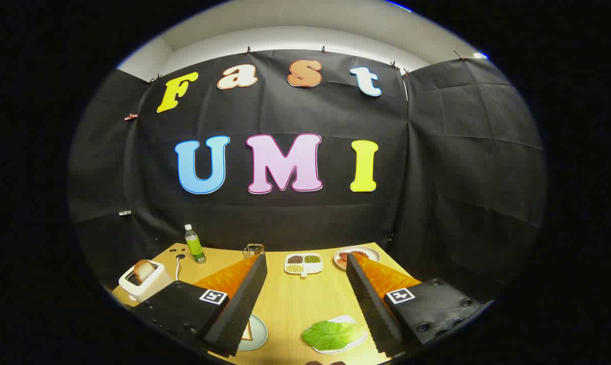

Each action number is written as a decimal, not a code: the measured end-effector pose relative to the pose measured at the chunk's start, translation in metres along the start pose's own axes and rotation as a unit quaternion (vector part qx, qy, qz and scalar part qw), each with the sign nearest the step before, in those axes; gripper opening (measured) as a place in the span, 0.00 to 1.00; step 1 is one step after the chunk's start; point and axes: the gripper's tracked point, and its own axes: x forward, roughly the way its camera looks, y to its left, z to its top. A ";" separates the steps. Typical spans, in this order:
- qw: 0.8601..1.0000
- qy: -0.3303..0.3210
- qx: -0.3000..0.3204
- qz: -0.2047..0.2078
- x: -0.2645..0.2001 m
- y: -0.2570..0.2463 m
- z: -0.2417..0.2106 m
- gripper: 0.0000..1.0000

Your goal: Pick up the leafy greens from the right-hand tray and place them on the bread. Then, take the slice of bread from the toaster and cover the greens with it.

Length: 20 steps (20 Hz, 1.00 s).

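Surface [295, 304]: pale wood, black cloth wall behind.
Tool [305, 263]: fingers spread wide, holding nothing.
Leafy greens [331, 334]: on a white tray [353, 344], low between the fingers, nearer the right one.
Handling: likely light, limp, easily torn; pinch gently at the thicker rib or bunched middle.
Bread [246, 332]: on a plate [259, 332] by the left finger.
Toaster [143, 284]: far left, slice [143, 270] standing up.
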 end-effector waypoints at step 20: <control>0.999 0.038 0.004 0.013 0.019 -0.016 -0.024 0.97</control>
